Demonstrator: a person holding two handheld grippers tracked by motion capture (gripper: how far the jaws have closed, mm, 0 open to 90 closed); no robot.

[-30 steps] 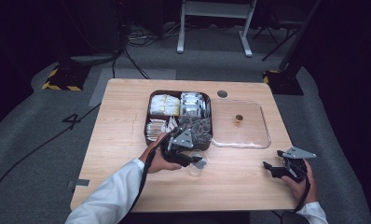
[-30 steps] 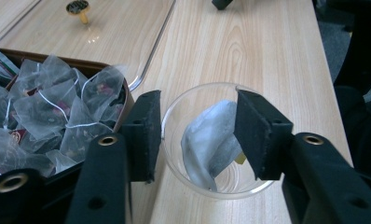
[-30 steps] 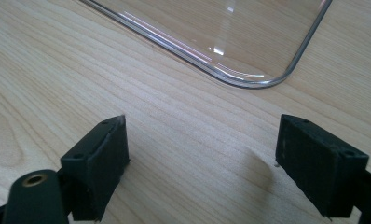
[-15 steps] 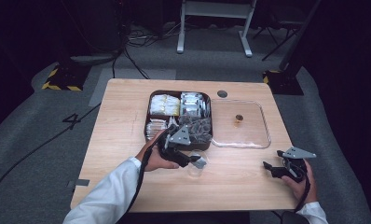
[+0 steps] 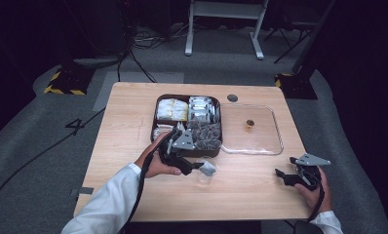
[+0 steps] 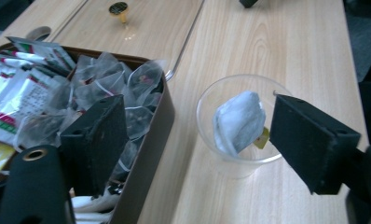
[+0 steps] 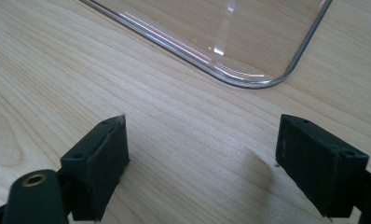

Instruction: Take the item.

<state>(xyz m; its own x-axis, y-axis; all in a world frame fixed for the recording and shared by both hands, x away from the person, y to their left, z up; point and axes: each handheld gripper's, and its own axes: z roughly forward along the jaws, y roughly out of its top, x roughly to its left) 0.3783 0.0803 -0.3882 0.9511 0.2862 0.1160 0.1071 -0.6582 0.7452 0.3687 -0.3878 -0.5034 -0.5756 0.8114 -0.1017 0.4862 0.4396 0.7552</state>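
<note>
**Tea bag in the cup, jaws let go**

Nearest us, our left gripper (image 6: 193, 154) stands with its jaws wide apart, holding nothing. Between them in the left gripper view sits the clear cup (image 6: 237, 123), and the tea bag (image 6: 237, 121) leans inside it, its small yellow tag at the bag's four o'clock. In the high view the cup (image 5: 206, 171) stands on the table (image 5: 128, 131) just at six o'clock of the brown box (image 5: 188, 124), which is packed with tea bags and sachets.

Our right gripper (image 5: 284, 174) rests at the table's four o'clock, jaws also wide and empty, close to the corner of the clear lid (image 7: 230, 42).

We judge the drop into the cup done. Next we would lift the left gripper clear of the rim without tipping the cup, then turn to the lid (image 5: 250, 129) lying at three o'clock of the box.
</note>
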